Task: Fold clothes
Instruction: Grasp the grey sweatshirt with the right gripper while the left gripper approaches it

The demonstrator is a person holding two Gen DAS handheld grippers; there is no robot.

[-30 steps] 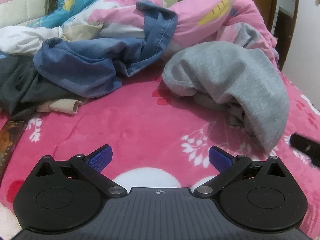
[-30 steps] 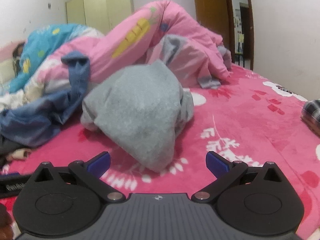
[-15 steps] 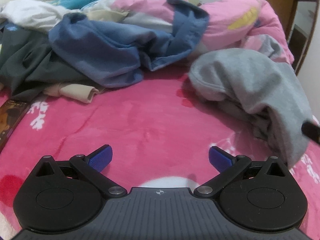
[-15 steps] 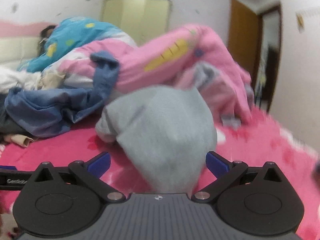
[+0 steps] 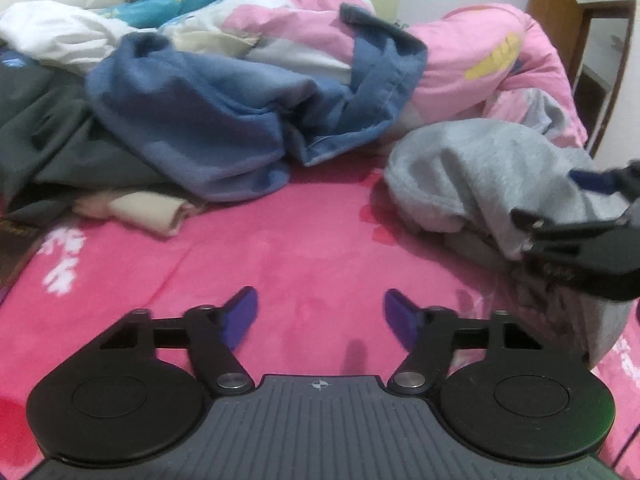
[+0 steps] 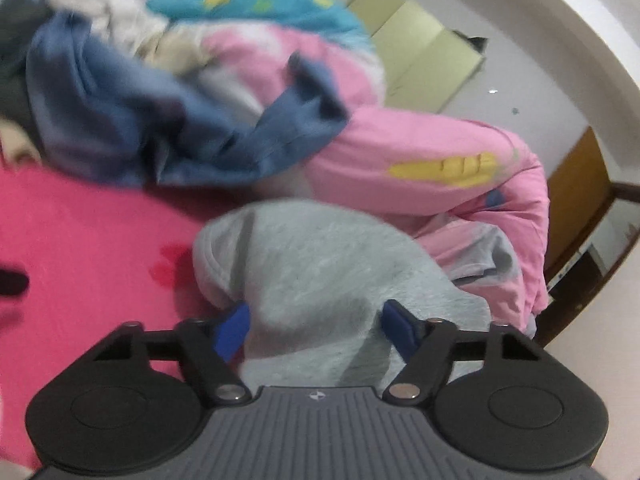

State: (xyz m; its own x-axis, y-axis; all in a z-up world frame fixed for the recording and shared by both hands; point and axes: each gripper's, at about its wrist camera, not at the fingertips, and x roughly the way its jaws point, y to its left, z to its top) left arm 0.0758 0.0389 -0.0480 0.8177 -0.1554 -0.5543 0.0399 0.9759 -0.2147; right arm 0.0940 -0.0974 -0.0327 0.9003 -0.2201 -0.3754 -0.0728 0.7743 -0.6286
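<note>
No text, label, brand or number can be read in either view; the dark printed object (image 5: 14,248) at the pink blanket's (image 5: 280,248) left edge is too blurred.
</note>
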